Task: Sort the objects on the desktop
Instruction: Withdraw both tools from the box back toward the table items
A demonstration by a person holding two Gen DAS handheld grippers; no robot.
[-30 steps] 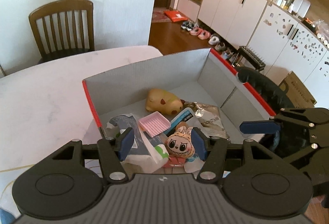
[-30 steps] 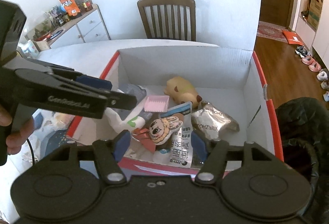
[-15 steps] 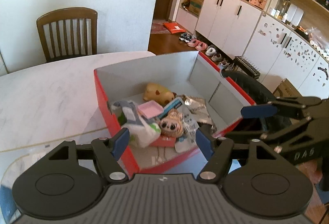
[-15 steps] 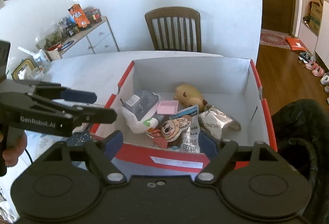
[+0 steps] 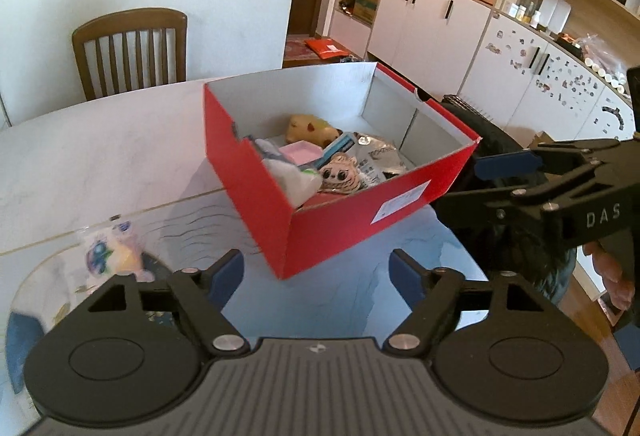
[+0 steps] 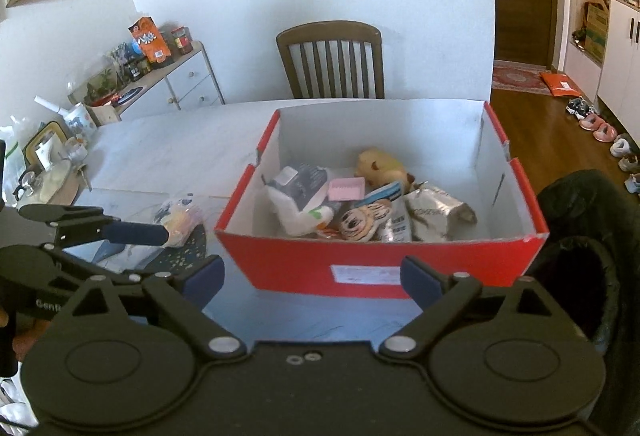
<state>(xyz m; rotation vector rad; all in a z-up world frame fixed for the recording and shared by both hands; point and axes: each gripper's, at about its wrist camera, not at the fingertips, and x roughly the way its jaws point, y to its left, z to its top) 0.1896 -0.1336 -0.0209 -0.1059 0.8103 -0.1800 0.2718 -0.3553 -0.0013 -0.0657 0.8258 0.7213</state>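
A red cardboard box (image 5: 340,220) (image 6: 360,260) stands on the table. It holds a tiger plush (image 5: 340,176) (image 6: 362,222), a yellow pig toy (image 5: 310,128) (image 6: 380,166), a pink tray (image 6: 346,189), a white bottle (image 6: 300,216) and a silver foil packet (image 6: 438,212). A clear bag with a colourful toy (image 5: 114,256) (image 6: 180,220) lies on the table left of the box. My left gripper (image 5: 316,276) is open and empty, in front of the box. My right gripper (image 6: 312,278) is open and empty, in front of the box's near wall.
A wooden chair (image 6: 332,60) stands behind the white table (image 5: 100,156). A black chair back (image 6: 584,220) is right of the box. Cups and small items (image 6: 52,164) sit at the table's far left. White cabinets (image 5: 440,24) line the right wall.
Both grippers have pulled back and up from over the box, which now shows farther away. Both stay open and empty. The box contents have not moved.
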